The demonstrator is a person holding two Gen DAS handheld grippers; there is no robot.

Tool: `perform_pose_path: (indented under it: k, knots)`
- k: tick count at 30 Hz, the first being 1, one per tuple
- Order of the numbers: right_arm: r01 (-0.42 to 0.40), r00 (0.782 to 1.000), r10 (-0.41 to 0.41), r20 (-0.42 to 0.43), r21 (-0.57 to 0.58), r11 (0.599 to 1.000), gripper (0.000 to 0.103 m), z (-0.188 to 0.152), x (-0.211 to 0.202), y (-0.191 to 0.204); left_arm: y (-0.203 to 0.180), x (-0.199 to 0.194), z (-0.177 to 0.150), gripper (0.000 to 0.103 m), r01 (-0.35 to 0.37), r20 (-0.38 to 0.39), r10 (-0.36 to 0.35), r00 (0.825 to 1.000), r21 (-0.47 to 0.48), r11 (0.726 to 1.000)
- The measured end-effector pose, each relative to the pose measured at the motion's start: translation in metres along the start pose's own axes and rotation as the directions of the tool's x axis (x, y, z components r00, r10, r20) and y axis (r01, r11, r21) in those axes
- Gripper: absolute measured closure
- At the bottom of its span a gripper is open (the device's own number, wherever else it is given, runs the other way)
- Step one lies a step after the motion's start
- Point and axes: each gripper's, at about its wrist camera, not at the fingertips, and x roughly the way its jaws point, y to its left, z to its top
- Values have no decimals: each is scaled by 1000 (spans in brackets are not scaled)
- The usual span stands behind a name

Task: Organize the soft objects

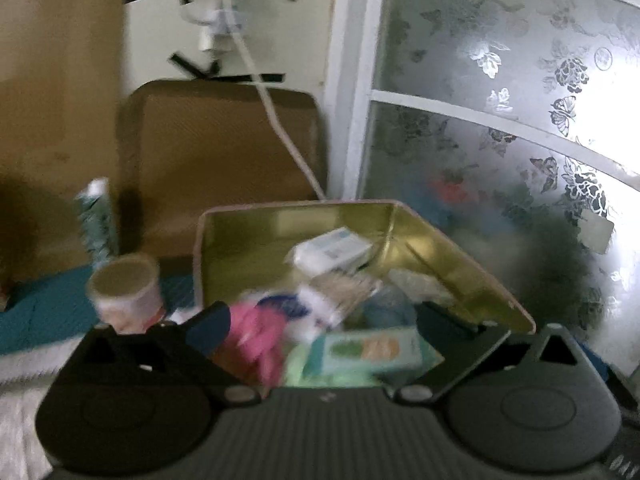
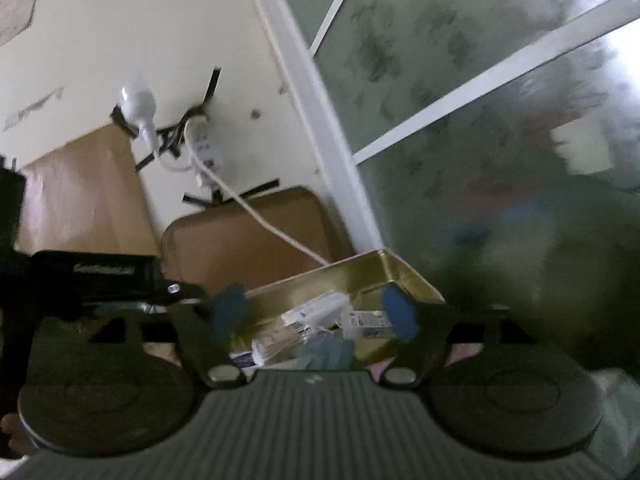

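Crowding gold tin (image 1: 420,248), pink cloth (image 1: 260,336), wipes pack (image 1: 368,350), cup (image 1: 126,294) beside

A cream wall (image 1: 288,20) carries a white power strip (image 2: 206,148) held by black tape strips (image 1: 240,78), its white cable (image 1: 288,136) running down. A brown padded panel (image 1: 216,148) leans against the wall. To the right, a white-framed frosted glass door (image 1: 500,92) with butterfly and flower patterns glows with daylight.

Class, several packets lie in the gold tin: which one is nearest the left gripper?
The green-and-orange wipes packet, lying flat between the left gripper's fingers; the white box lies further back in the gold tin.
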Motion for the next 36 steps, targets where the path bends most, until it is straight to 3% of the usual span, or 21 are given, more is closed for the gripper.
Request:
perform_pose_path:
  k: [7, 15, 25, 36]
  knots:
    - [-26, 985, 33, -167, 40, 999, 1, -19, -18, 20, 26, -31, -40, 0, -53, -73, 48, 996, -63, 997]
    - [-12, 966, 31, -256, 76, 997, 0, -20, -39, 32, 35, -67, -76, 0, -193, -74, 188, 979, -74, 978]
    - [-56, 956, 69, -285, 53, 997, 0, -16, -65, 53, 31, -113, -87, 0, -277, 36, 283, 959, -110, 954]
    - [-106, 958, 120, -259, 67, 992, 0, -10, -87, 46, -5, -139, -93, 0, -324, 87, 325, 942, -28, 946]
